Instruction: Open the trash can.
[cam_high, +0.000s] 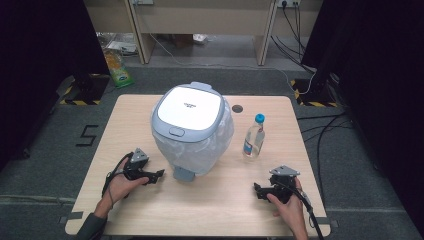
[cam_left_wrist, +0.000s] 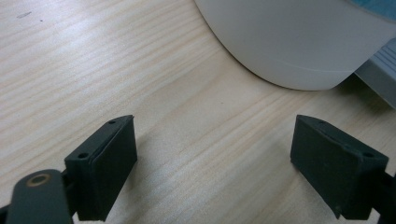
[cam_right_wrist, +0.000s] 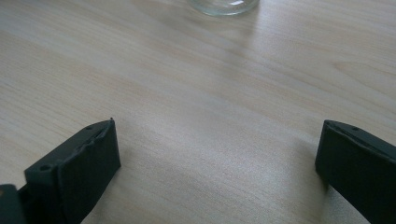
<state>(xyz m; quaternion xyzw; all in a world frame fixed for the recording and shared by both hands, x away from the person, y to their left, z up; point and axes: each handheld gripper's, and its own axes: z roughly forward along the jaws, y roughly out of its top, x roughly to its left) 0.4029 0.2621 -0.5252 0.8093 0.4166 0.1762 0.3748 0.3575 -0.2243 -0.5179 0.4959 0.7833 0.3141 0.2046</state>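
Left claw (cam_high: 159, 175) low beside bin (cam_high: 192, 127), right claw (cam_high: 256, 190) low, both agape.

high: overhead, facing forward-down | gripper views: close, low over table (cam_high: 210, 200)

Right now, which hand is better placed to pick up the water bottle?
Right. The right hand-held gripper sits open just below the water bottle with bare table between. The left hand-held gripper is beside the bin, which blocks its way.
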